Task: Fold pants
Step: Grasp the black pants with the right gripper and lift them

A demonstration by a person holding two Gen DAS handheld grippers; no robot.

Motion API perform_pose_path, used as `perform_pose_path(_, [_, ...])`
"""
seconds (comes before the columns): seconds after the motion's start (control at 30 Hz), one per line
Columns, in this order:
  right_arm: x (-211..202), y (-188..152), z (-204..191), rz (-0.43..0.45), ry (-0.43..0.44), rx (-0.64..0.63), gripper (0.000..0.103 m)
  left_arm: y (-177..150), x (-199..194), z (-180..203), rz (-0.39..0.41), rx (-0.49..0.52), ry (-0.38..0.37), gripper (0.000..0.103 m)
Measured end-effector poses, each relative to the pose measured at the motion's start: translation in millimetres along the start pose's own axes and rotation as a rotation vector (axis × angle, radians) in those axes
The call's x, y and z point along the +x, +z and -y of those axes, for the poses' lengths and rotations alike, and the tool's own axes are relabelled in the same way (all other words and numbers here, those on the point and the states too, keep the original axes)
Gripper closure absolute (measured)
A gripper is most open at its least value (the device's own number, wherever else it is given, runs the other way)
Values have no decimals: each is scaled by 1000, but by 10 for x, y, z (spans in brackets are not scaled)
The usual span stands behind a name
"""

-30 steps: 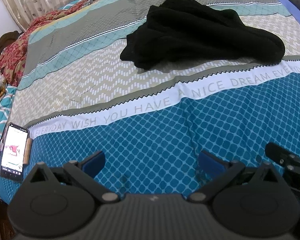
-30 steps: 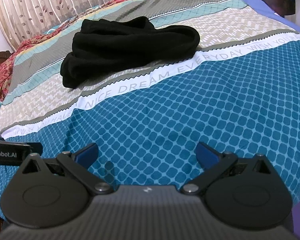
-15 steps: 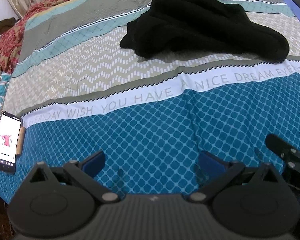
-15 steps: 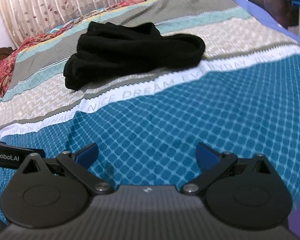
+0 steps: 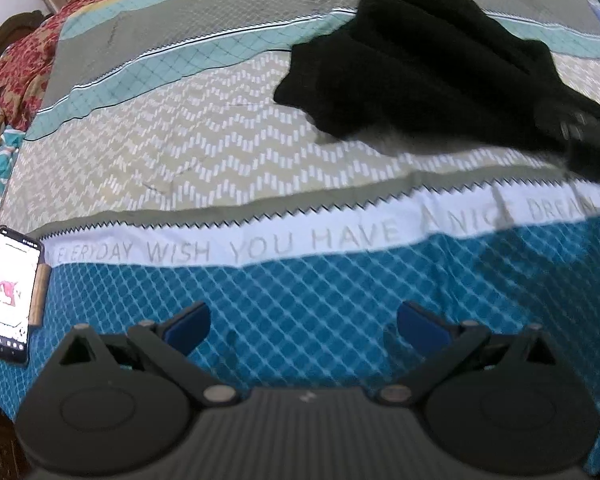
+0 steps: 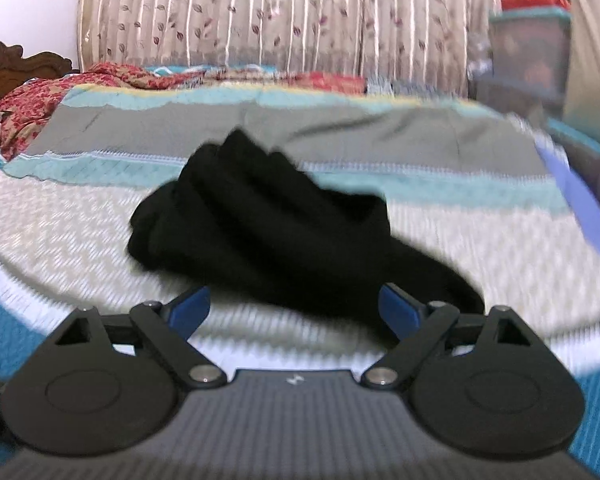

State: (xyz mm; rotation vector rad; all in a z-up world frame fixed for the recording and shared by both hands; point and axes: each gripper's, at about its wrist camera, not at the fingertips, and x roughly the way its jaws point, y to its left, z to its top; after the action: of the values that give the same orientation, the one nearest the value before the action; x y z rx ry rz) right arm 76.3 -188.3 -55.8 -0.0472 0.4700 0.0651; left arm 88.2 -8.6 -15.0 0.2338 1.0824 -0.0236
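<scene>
Pants (image 6: 268, 236): a crumpled black heap on my bed's (image 5: 204, 148) beige zigzag band, beyond the lettered stripe.
Left gripper (image 5: 302, 326): I tilt it steeply down over the blue diamond band, jaws wide, nothing between them.
Right gripper (image 6: 294, 310): I hold it lower-angled, just short of the pants; its jaws have just been closing a little, yet stand wide and, through the blur, seemingly empty.
Phone (image 5: 8, 296): lit, at the bed's left edge.

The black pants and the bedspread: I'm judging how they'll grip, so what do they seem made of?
The black pants look like a soft, matte knit or fleece: thick rounded folds, no sheen, though blur hides the weave. The bedspread looks like thin, smooth printed woven cloth, perhaps cotton: flat pattern, fine creases.
</scene>
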Motion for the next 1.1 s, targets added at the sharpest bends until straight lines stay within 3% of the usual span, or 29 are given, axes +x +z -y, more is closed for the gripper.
perform_pose_path(0.17, [415, 228, -93, 33, -15, -108, 10, 137, 99, -106, -8, -24, 8, 0])
perform_pose_path(0.43, [960, 341, -290, -33, -30, -202, 11, 222, 225, -199, -24, -46, 11, 0])
perform_pose_path(0.5, [1005, 328, -355, -47, -24, -251, 43, 231, 246, -212, -29, -49, 11, 0])
perform_pose_path(0.6, [988, 351, -407, -64, -8, -280, 75, 240, 276, -229, -32, -52, 10, 0])
perform_pose_path(0.83, [689, 496, -250, -53, 50, -160, 84, 243, 293, -228, -32, -50, 5, 0])
perform_pose_path(1.1, [117, 661, -124, 30, 217, -64, 84, 227, 245, -249, -24, -59, 8, 0])
